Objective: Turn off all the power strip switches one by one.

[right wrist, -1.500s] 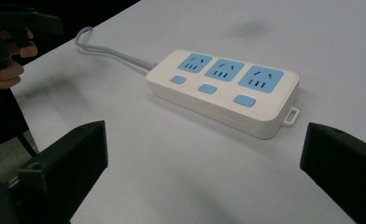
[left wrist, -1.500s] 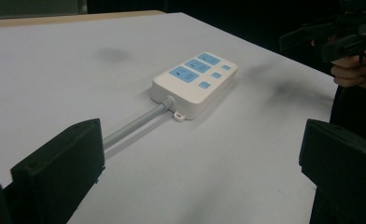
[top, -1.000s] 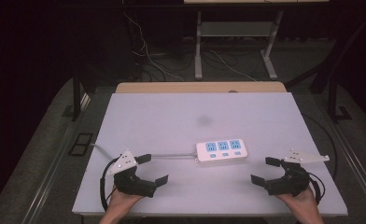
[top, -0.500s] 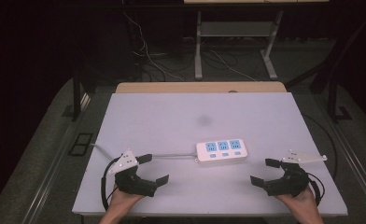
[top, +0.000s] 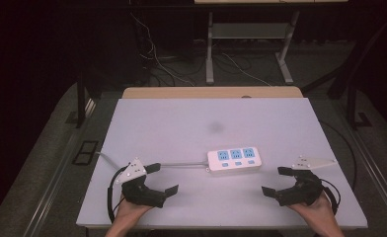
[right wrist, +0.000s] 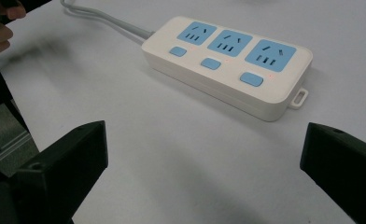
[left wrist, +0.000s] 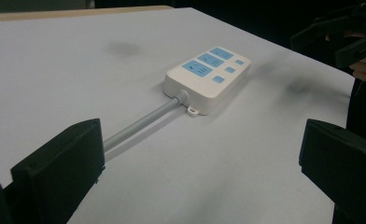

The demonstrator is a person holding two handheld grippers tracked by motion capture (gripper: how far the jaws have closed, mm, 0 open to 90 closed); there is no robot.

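Power strip (top: 233, 160) on table (top: 181, 123), nr front edge, between grippers. Its cable (top: 181, 165) runs left, passing just behind left gripper (top: 162, 178). Right gripper (top: 276, 180) front-right of strip, apart. Both nr front edge.

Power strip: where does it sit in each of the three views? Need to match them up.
High view: power strip lies right of centre on the table, between the two grippers.
Left gripper view: upper centre-right, beyond the open jaws.
Right gripper view: upper centre, sockets facing up.
Shared landmark: its grey cable, leaving the strip's end toward the left gripper.
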